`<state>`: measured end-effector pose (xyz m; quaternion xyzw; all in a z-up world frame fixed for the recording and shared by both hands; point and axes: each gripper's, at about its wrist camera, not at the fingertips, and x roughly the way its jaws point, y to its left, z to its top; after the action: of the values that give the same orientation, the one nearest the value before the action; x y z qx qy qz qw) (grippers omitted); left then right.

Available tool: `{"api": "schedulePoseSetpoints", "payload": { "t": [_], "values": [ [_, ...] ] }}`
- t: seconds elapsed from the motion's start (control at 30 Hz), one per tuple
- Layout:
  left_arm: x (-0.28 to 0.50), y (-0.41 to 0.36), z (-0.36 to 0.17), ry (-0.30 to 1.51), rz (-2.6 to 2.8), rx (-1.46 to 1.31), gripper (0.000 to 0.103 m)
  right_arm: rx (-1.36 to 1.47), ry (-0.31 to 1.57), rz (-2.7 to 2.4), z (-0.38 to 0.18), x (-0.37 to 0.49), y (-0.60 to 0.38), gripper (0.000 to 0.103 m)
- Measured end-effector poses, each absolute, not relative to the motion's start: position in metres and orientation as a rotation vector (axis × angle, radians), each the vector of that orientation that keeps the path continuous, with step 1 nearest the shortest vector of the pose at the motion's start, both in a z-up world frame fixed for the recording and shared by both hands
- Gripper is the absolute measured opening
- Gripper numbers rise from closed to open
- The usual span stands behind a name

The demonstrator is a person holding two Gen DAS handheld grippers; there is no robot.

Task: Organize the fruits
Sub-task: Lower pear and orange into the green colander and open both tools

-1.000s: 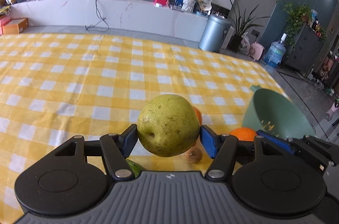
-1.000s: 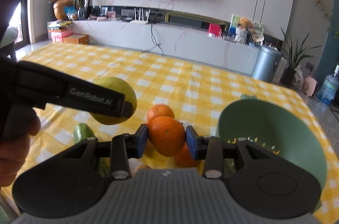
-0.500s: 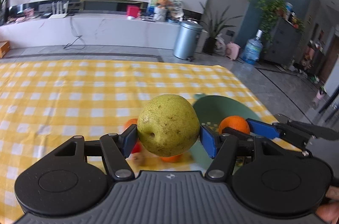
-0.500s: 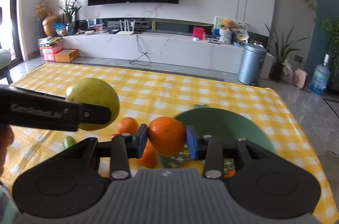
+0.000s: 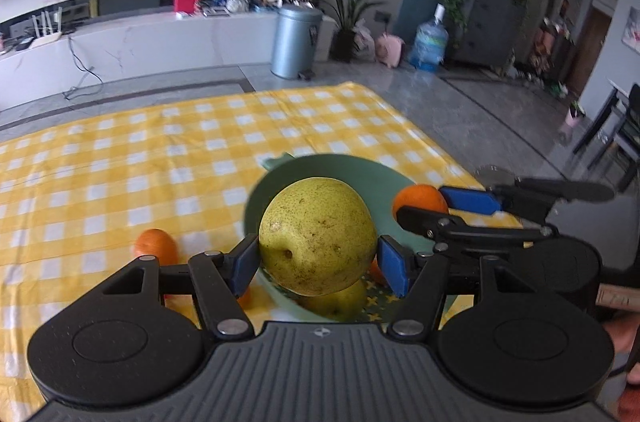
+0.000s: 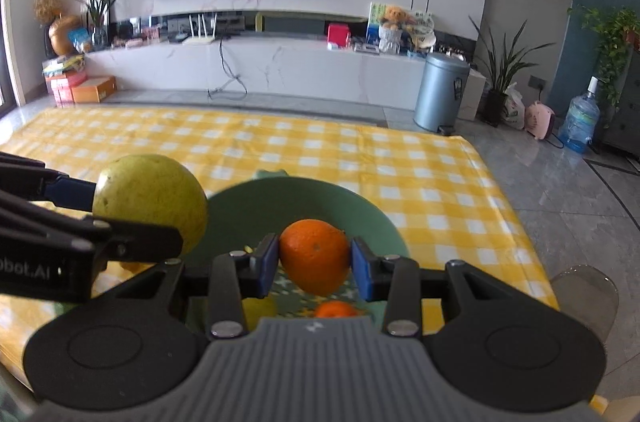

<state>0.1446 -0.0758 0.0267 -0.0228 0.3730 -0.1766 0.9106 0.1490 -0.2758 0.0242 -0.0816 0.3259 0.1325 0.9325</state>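
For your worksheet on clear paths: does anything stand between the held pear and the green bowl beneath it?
Nothing visible does. The pear in the left gripper hangs over the open green bowl, which already holds fruit.

Speckled yellow-green pear (image 5: 318, 236) is hanging above the green bowl (image 5: 352, 168); an orange (image 6: 314, 256) is hanging over it too. Another orange (image 5: 156, 248) is sitting on the worktop left of the bowl.

The pear (image 5: 318, 236) hides most of the green bowl's (image 5: 340, 168) inside; fruit beneath it shows only as yellow and orange slivers.
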Motion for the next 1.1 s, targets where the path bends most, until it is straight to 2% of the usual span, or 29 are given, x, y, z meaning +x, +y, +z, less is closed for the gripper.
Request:
{"api": "schedulePoseSetpoints", "payload": {
  "t": [0.5, 1.1],
  "values": [
    [0.179, -0.102, -0.009, 0.887, -0.410, 0.043, 0.073, -0.296, 0.757, 0.361, -0.007, 0.201, -0.287, 0.036],
    [0.211, -0.107, -0.019, 0.914, -0.390, 0.000, 0.073, -0.325, 0.824, 0.404, -0.034, 0.226, -0.286, 0.037]
  ]
}}
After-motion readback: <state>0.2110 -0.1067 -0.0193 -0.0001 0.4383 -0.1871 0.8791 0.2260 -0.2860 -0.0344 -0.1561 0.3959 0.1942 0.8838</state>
